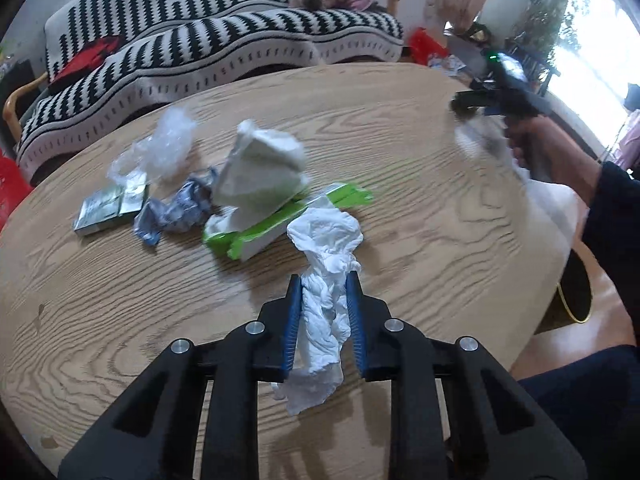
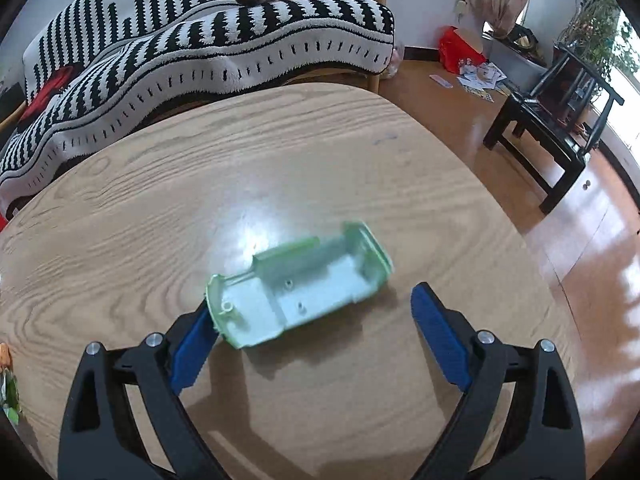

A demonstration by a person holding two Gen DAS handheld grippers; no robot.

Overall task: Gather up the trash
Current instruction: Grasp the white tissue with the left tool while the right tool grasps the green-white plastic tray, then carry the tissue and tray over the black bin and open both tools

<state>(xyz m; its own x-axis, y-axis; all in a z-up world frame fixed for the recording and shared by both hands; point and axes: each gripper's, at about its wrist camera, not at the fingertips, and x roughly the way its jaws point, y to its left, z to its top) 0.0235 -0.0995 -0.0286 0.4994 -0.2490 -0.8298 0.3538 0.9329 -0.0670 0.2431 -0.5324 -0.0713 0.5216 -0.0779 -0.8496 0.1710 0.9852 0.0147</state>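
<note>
Left claw (image 1: 322,286) is clamping a crumpled tissue (image 1: 326,280) above the bench (image 1: 400,152); right claw (image 2: 312,306) is gaping around a green plastic tray (image 2: 300,284). Limp tissue could be slipping free, and the tray could be skidding if nudged.

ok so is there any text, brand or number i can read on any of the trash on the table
None can be read.
silver packet: print too blurred to read.
green and white box: no legible lettering.
blue-grey wrapper: crumpled, nothing readable.
pale green plastic shell: no markings show.
</note>
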